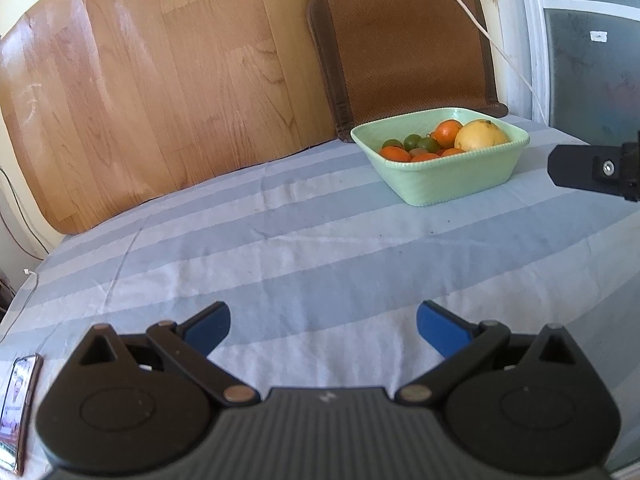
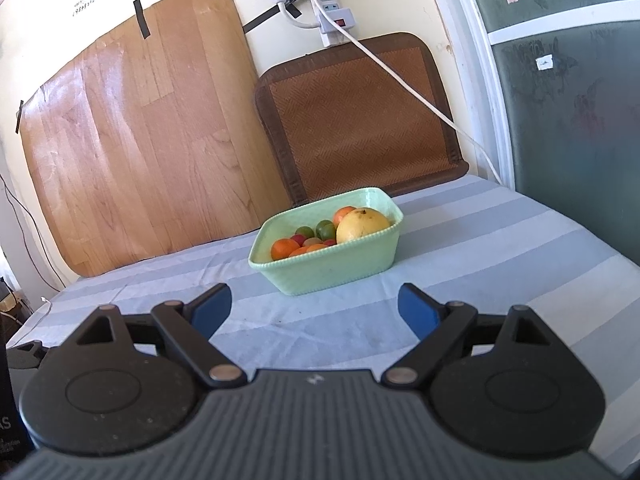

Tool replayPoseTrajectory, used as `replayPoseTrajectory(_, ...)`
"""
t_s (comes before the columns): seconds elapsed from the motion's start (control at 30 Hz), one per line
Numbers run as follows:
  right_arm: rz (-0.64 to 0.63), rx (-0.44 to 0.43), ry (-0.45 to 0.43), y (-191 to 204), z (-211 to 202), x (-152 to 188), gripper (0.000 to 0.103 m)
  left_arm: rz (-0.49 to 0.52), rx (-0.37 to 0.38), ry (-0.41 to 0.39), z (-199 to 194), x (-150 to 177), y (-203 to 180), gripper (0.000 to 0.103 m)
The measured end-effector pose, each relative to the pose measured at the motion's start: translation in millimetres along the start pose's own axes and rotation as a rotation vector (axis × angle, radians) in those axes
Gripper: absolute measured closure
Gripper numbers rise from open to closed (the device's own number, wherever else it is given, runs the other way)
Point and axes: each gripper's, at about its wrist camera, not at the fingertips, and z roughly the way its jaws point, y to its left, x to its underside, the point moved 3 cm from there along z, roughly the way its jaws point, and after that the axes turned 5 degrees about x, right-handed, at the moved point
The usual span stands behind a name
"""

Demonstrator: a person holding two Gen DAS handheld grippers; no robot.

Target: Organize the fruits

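Left gripper (image 1: pixel 323 326): fingers spread apart, nothing held, seen at bottom centre above the striped cloth (image 1: pixel 320 248).
Right gripper (image 2: pixel 315 309): fingers likewise apart, nothing held, bottom centre of its view.
Bowl (image 1: pixel 448 184): pale green, set on the cloth, upper right of the left view, centre of the right view.
Fruits: a large yellow fruit (image 1: pixel 482 135), oranges (image 1: pixel 448 132) and small green ones (image 1: pixel 412 142) are piled in the bowl.
Phone (image 1: pixel 18 404): lower left edge.

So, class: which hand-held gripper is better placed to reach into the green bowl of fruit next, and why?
Probably the right hand-held gripper: open, with the green bowl straight ahead. The left hand-held gripper sees it off to its right.
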Motion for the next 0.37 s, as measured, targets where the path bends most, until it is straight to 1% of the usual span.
replayPoseTrajectory(0.2,0.001,0.000,0.006,-1.2,3.0,-0.5,0.011,-0.008,0.007,0.003,2.5,-1.8,0.9,0.000)
replayPoseTrajectory(0.37,-0.003,0.000,0.011,-1.5,4.8,0.3,0.011,-0.012,0.031,0.005,4.8,-1.0,1.7,0.000)
